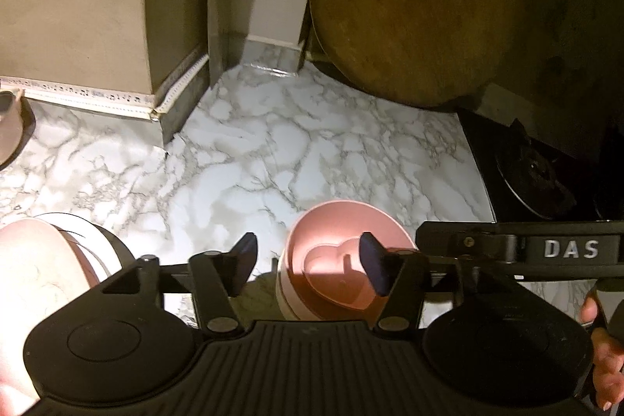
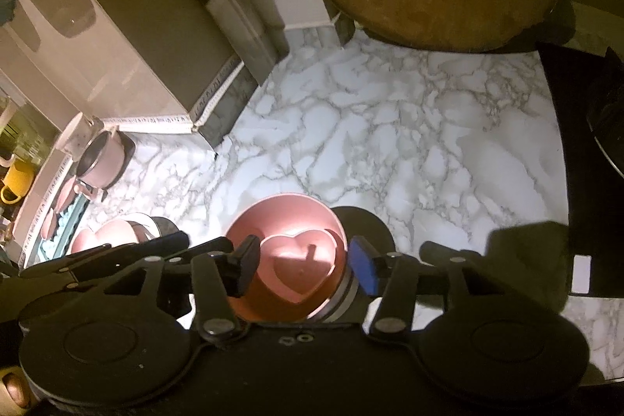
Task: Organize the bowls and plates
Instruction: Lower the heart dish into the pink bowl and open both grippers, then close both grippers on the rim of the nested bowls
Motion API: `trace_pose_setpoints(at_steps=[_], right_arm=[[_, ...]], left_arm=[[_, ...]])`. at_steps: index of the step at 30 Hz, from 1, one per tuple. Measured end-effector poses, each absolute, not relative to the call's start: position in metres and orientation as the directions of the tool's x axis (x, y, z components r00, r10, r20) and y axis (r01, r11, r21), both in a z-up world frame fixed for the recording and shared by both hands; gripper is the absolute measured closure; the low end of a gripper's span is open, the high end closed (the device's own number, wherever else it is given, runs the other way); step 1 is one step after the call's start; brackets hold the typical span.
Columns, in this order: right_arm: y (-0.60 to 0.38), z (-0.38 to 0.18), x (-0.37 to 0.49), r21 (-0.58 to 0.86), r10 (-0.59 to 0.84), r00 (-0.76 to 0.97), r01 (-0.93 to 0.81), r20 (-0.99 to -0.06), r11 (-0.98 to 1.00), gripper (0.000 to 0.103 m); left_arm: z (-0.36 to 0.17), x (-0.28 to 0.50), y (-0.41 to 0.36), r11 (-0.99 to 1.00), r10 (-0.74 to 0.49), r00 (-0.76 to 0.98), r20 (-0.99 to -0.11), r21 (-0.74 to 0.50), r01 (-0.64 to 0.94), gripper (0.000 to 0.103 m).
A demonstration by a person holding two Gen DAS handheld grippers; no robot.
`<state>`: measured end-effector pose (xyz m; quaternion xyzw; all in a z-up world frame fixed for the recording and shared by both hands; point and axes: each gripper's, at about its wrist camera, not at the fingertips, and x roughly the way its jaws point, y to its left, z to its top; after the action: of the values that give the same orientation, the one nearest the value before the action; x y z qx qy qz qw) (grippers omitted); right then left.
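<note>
- The left gripper (image 1: 310,266) stands about half open with nothing clamped; its right pad overlaps the heart-shaped dish (image 1: 337,273) in view, but contact cannot be told.
- The right gripper (image 2: 303,266) is likewise about half open, its pads either side of the pink bowl (image 2: 286,262), gripping nothing.
- That bowl holds the heart-shaped dish and sits on a stack of bowls on the marble counter (image 2: 390,143), near its front edge.
- A second pile of pink and white dishes (image 1: 58,260) lies to the left, close beside the left gripper's body.
- Beyond the stack the counter is bare, open room up to the wall corner.
- Its bounds: a round wooden board (image 1: 417,6) leaning at the back right, a black stove (image 1: 538,174) along the right edge, a small pink pot (image 2: 99,162) far left.
</note>
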<state>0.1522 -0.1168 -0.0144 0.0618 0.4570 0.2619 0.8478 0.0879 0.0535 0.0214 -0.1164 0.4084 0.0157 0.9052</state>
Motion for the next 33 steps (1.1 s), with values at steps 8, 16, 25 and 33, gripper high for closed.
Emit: trace_pose_setpoints(at_steps=[8, 16, 25, 33], right_arm=[[-0.124, -0.005, 0.141, 0.357, 0.526, 0.483, -0.401, -0.700, 0.844, 0.018], [-0.132, -0.006, 0.141, 0.369, 0.520, 0.502, -0.374, -0.691, 0.851, 0.003], [-0.133, -0.037, 0.156, 0.412, 0.510, 0.446, -0.304, -0.735, 0.859, 0.002], [-0.125, -0.066, 0.176, 0.427, 0.487, 0.387, -0.234, -0.783, 0.873, 0.008]], left_arm=[[0.027, 0.077, 0.051, 0.974, -0.068, 0.689, -0.722, -0.199, -0.112, 0.032], [0.024, 0.075, 0.051, 0.967, -0.081, 0.696, -0.713, -0.226, -0.120, 0.026], [-0.008, 0.086, 0.056, 0.950, -0.083, 0.629, -0.773, -0.253, -0.185, 0.026], [-0.036, 0.101, 0.062, 0.933, -0.070, 0.581, -0.811, -0.258, -0.249, 0.026]])
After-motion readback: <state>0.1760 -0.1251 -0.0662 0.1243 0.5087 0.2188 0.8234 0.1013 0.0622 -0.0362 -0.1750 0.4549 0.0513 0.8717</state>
